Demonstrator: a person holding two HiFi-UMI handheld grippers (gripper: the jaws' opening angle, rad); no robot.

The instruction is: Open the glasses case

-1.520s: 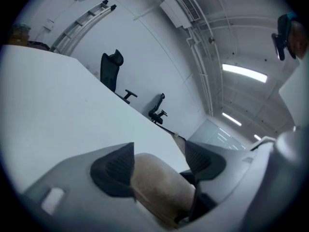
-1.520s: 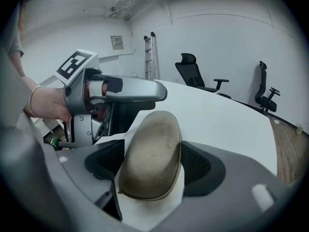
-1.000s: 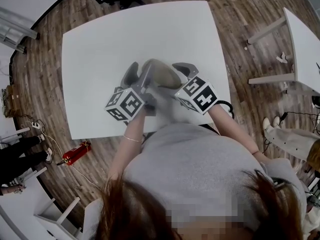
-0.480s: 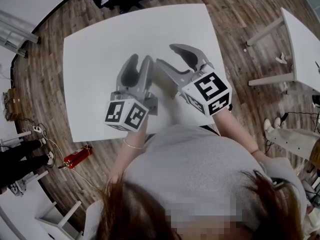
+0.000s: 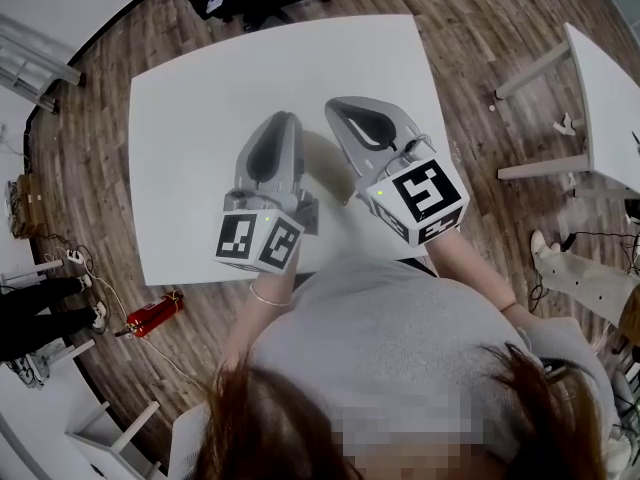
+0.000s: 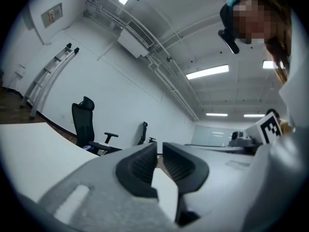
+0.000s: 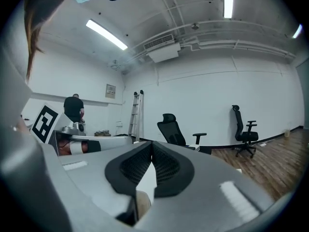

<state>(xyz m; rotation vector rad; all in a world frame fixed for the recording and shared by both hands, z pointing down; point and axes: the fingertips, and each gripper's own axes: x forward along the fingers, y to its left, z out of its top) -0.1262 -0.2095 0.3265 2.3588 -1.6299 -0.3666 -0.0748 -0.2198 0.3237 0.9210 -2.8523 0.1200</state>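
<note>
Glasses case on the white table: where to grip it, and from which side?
Mostly hidden here: only a strip of the glasses case shows on the table. It seems to lie flat, so probably come from above, jaws across its short width.

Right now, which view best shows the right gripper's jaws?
Right gripper view: the right gripper has just closed, jaws meeting, nothing between. Head view shows it from above; left gripper view catches only its marker cube.
</note>
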